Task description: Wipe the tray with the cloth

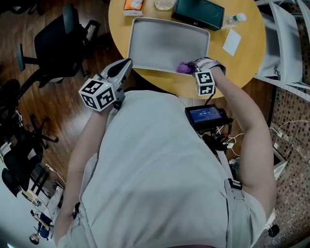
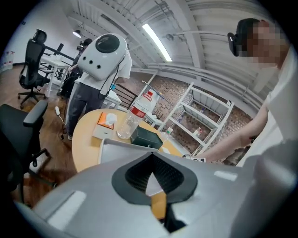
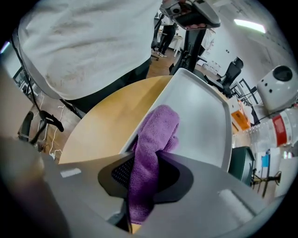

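Cloth (image 3: 156, 139), purple, is pinched tight in my right tongs (image 3: 139, 209), touching the near edge of the tray (image 1: 164, 43) on the round counter (image 1: 242, 63). My left tongs (image 2: 153, 190) hang closed, empty, near the tray's corner. I judge wiping barely started; most remains.

A dark box (image 1: 198, 13), bottle (image 1: 234, 20) and paper (image 1: 231, 42) lie on the table (image 1: 244, 65).

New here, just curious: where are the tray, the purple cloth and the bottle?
tray (image 1: 160, 43), head view, bare floor.
purple cloth (image 3: 157, 132), right gripper view, upper fold.
bottle (image 2: 126, 124), left gripper view, clear body.
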